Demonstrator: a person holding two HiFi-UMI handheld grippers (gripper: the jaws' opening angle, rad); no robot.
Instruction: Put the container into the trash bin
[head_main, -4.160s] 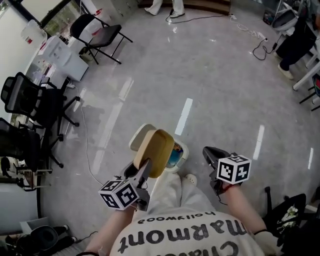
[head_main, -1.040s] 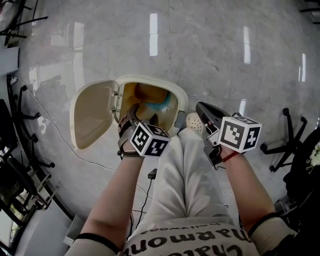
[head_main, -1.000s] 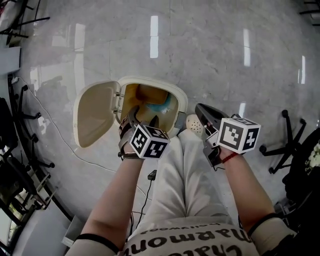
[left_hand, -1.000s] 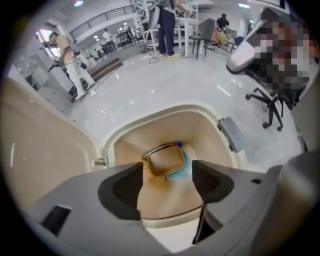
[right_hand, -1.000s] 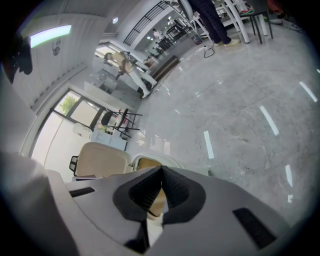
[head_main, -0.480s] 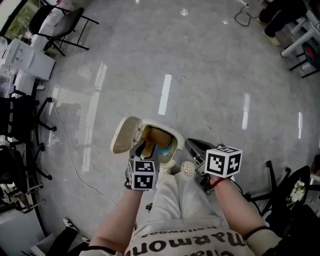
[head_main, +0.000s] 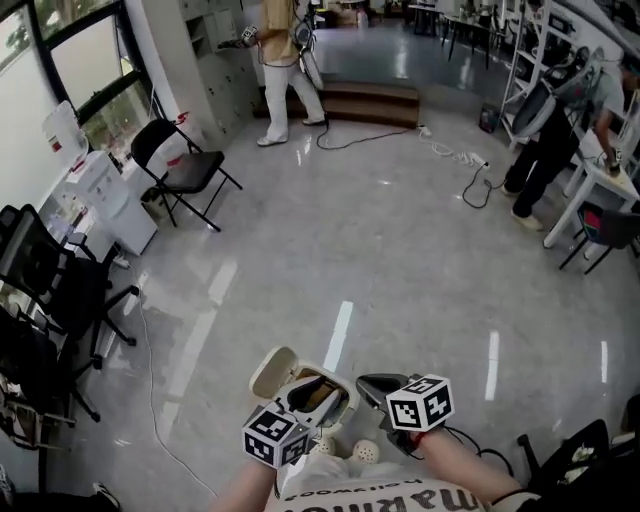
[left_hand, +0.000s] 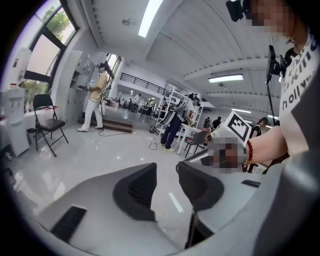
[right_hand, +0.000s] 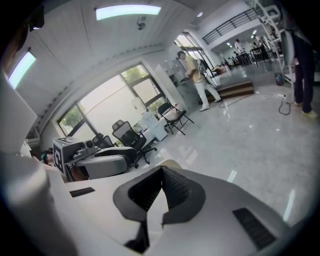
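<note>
The cream trash bin (head_main: 338, 412) stands on the floor just ahead of my feet, its lid (head_main: 271, 371) swung open to the left. A tan container (head_main: 318, 391) shows inside it. My left gripper (left_hand: 167, 172) is raised above the bin's near side, marker cube (head_main: 275, 436) toward me. Its jaws are closing, a narrow gap remains, and nothing is between them. My right gripper (head_main: 366, 383) hovers at the bin's right edge. Its ribbed pads (right_hand: 172, 186) meet at the tips, holding nothing.
A black folding chair (head_main: 185, 170) and a white cabinet (head_main: 112, 207) stand at the left, office chairs (head_main: 50, 290) nearer. A cable (head_main: 150, 385) runs over the floor left of the bin. People stand at the back (head_main: 280, 70) and at the right (head_main: 555, 135). My white shoes (head_main: 365, 452) are by the bin.
Both grippers have risen away from the bin, and the left jaws have narrowed, empty. The head view has tipped up from the bin to the whole room.
</note>
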